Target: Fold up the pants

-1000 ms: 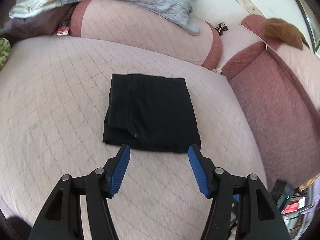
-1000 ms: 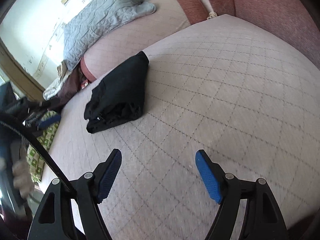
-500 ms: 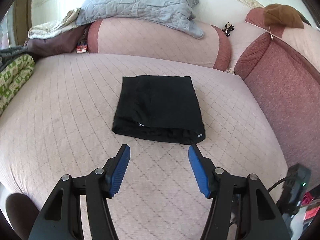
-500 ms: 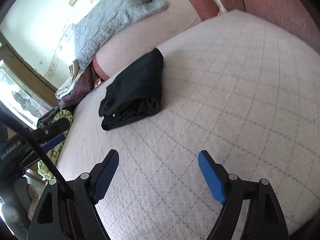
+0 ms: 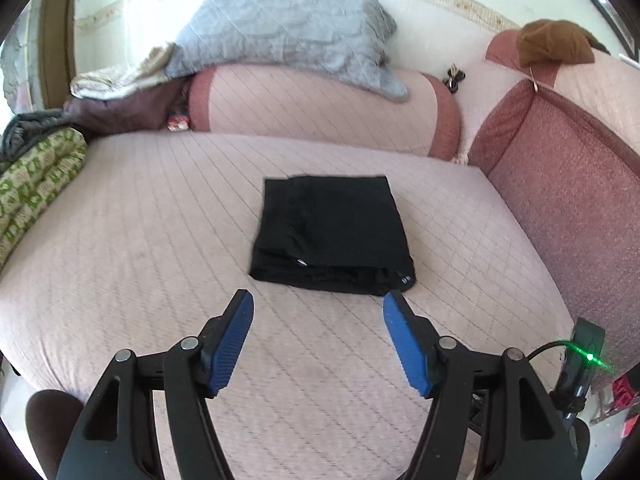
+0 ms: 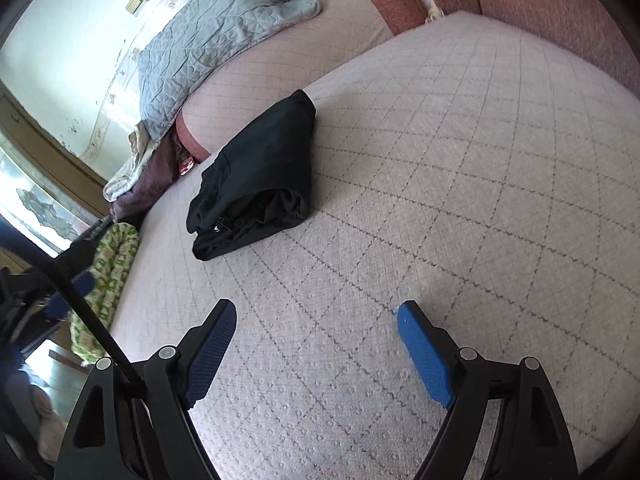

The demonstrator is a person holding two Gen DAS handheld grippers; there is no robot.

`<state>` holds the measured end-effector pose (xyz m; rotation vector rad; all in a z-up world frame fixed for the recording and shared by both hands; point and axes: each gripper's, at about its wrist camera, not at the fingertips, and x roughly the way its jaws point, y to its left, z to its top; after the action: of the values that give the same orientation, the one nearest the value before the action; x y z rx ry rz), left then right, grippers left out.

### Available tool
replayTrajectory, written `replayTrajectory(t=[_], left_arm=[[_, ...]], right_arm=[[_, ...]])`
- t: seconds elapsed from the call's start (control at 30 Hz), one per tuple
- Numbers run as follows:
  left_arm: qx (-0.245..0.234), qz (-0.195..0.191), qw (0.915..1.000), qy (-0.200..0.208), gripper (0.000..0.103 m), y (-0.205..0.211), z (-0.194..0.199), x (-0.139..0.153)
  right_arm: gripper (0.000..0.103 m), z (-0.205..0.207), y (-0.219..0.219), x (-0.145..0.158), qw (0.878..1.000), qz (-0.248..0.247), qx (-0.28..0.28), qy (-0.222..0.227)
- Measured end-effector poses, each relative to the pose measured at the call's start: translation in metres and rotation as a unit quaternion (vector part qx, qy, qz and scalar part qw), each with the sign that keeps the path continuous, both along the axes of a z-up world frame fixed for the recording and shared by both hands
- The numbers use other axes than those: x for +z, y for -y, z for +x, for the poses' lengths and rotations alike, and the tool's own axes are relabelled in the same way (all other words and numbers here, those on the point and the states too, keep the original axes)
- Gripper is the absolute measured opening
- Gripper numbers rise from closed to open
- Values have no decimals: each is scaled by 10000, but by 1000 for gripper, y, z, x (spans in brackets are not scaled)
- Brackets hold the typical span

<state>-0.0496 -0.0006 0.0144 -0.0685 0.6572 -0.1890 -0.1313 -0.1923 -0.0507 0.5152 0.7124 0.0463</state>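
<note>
Pants (image 5: 332,236): black, folded into a compact rectangle, lying flat on the quilted pink cover (image 5: 140,240) near its middle, free of both tools.
Left gripper (image 5: 318,304): nearest in the left wrist view, hanging above bare cover just short of the bundle's near edge; its jaws are opening, with nothing between the blue pads (image 5: 234,344).
Right gripper (image 6: 316,314): jaws spread wide and empty, over bare cover well to the right of the bundle and apart from it.
Near edge of bundle: stacked layers show in a thick roll, with a small white label (image 5: 302,262) on top and a pale tag at the right corner.
Change: a second ago the bundle filled more of the left wrist view and its edge sat just between the blue pads; now it lies farther off and more of the room shows, so the left tool has drawn back and its jaws have widened. The right tool has barely shifted, its jaws a touch wider.
Meaning for the task: the folding looks finished, judging by the tidy shape; both tools are let go and pulling clear, with no further fold apparently needed.
Far left: green patterned cloth (image 5: 36,184) and a heap of bedding.
Far side: pink bolster (image 5: 320,112) under a grey quilted pillow (image 5: 288,36).
Far right: red backrest (image 5: 568,184) with a brown cloth (image 5: 554,42) on top.
</note>
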Motion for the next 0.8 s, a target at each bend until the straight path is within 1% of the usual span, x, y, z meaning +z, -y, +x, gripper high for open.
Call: replayTrajectory(t=[0.07, 0.1, 0.13, 0.17, 0.2, 0.23, 0.27, 0.3, 0.33, 0.4, 0.43, 0.5, 0.53, 0.6, 0.7, 0.8], left_arm=[[91, -17, 9997, 225, 72, -15, -7, 6], [187, -3, 9993, 330, 77, -21, -10, 8], [362, 14, 9981, 489, 80, -31, -14, 11], [479, 16, 9970, 601, 81, -38, -16, 14], [694, 37, 9943, 806, 84, -50, -22, 20], [863, 78, 9916, 964, 89, -58, -27, 25], [1002, 120, 9886, 1121, 92, -64, -32, 30], [1155, 163, 9837, 1372, 100, -73, -40, 36], [1276, 189, 9780, 1642, 103, -81, -49, 41], [1550, 180, 9680, 1964, 103, -94, -60, 46], [1703, 151, 9652, 1978, 103, -99, -62, 46], [1956, 137, 9631, 1844, 103, -104, -60, 44], [1948, 108, 9649, 1758, 103, -105, -57, 42], [1807, 85, 9720, 1497, 103, -105, -48, 36], [1516, 174, 9845, 861, 103, -96, -30, 18], [1376, 367, 9897, 140, 103, -86, -16, -6]], right_arm=[[87, -7, -11, 6, 9979, -597, -223, 93], [87, -11, -18, 9, 9952, -913, -308, 152], [87, -14, -24, 12, 9925, -1153, -361, 188], [87, -17, -30, 15, 9890, -1401, -416, 219], [87, -19, -35, 16, 9857, -1602, -471, 241], [87, -24, -40, 17, 9825, -1764, -540, 267], [87, -27, -42, 17, 9816, -1796, -589, 262], [87, -32, -43, 15, 9816, -1773, -672, 241], [87, -38, -44, 14, 9821, -1719, -740, 232], [87, -46, -47, 9, 9823, -1666, -837, 171], [87, -51, -51, 7, 9826, -1644, -853, 115], [87, -56, -60, 5, 9847, -1584, -721, -18], [87, -57, -63, 6, 9855, -1575, -626, -47], [87, -60, -73, 11, 9862, -1594, -440, -26], [88, -59, -86, 20, 9837, -1779, -260, 49], [88, -55, -91, 22, 9832, -1819, -164, 13]])
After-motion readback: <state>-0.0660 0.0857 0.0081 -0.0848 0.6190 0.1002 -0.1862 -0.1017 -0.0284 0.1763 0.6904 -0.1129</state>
